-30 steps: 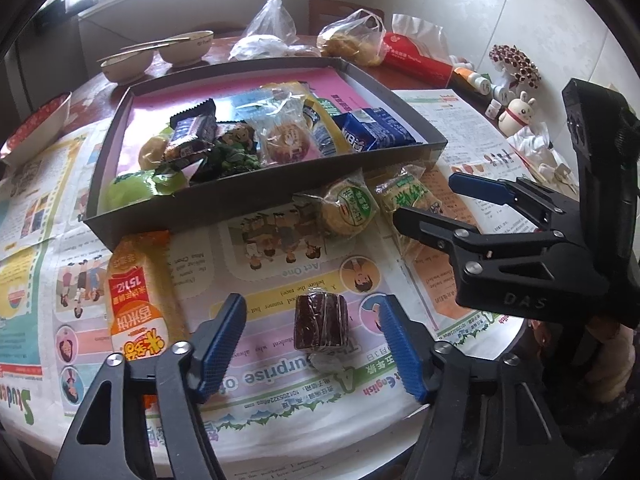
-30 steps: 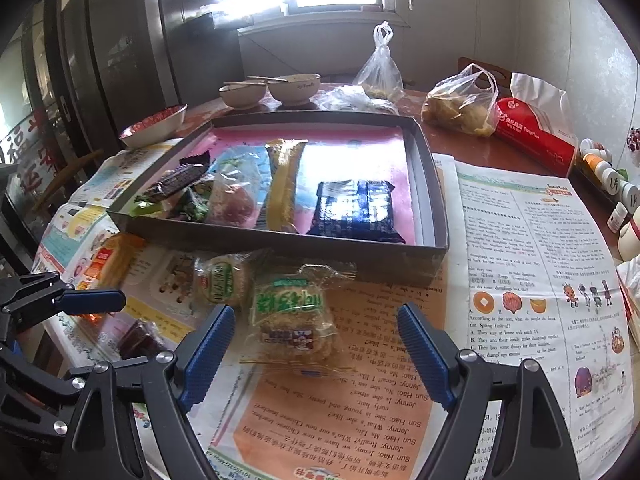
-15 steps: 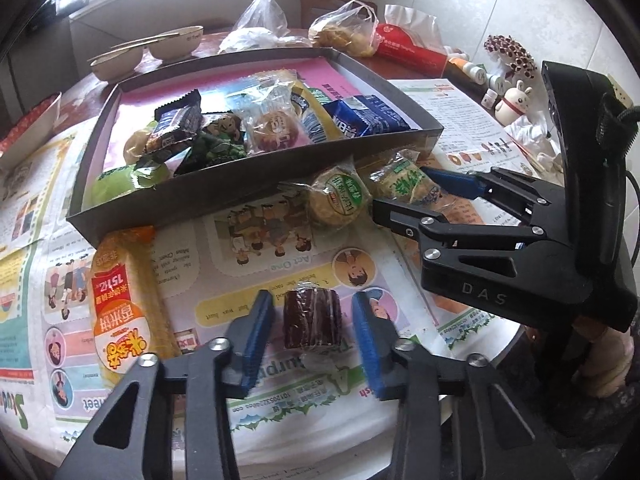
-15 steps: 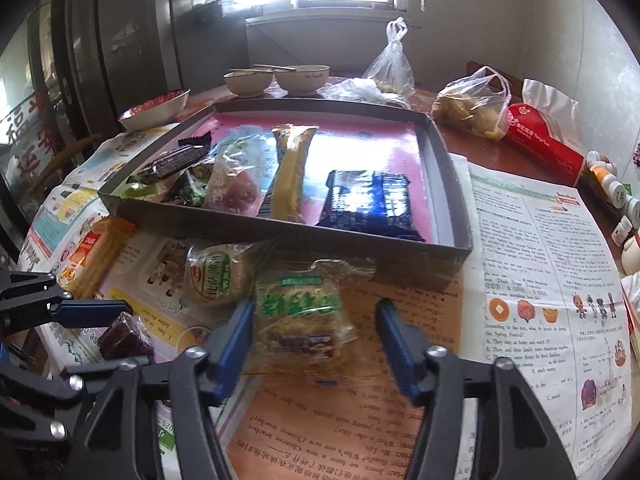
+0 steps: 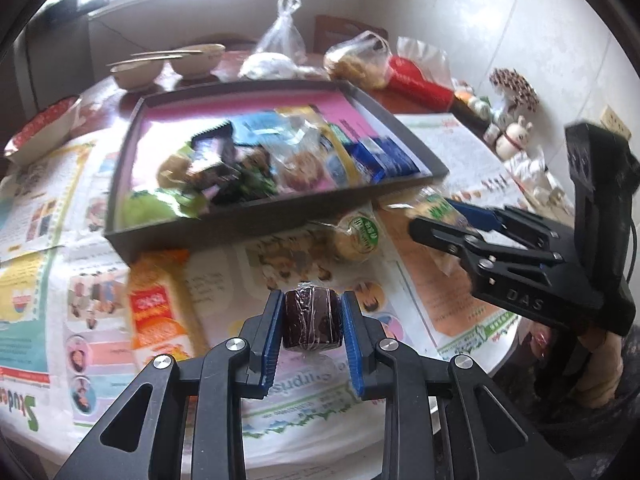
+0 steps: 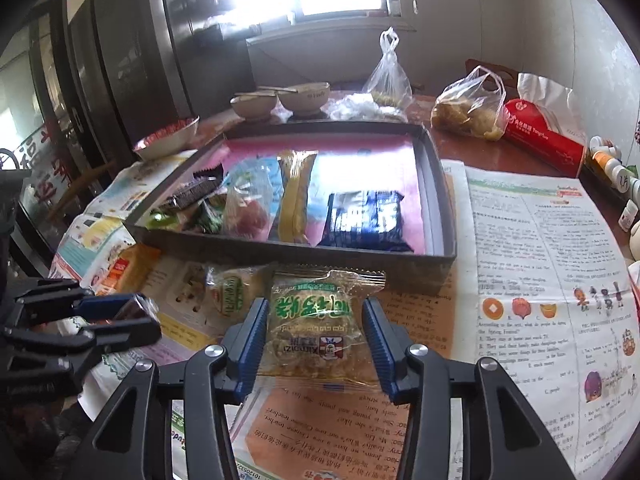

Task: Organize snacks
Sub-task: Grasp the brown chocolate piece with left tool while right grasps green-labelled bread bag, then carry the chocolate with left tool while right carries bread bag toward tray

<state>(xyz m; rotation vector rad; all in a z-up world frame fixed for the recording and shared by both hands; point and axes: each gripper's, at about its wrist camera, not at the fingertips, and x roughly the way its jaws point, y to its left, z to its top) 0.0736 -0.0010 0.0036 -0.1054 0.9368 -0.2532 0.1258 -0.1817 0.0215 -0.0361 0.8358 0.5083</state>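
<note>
My left gripper (image 5: 312, 320) is shut on a small dark brown wrapped snack (image 5: 312, 322) and holds it just above the newspaper. My right gripper (image 6: 314, 332) is shut on a clear packet with green print (image 6: 316, 320) in front of the box. A dark shallow box with a pink floor (image 6: 436, 208) holds several snacks, among them a blue packet (image 6: 364, 216) and a long yellow one (image 6: 294, 196). On the newspaper lie a round green-labelled snack (image 5: 358, 236) and an orange packet (image 5: 156, 308).
Two bowls with chopsticks (image 6: 280, 100), a red-rimmed bowl (image 6: 168, 140), plastic bags (image 6: 468, 108), a red package (image 6: 544, 136) and small bottles and figurines (image 5: 512, 140) stand around the box. The round table's front edge (image 5: 360, 440) is close below my grippers.
Both grippers have closed from open: the left on the dark brown snack, the right on the green-print packet. The left gripper has lifted a little and its view has tilted.
</note>
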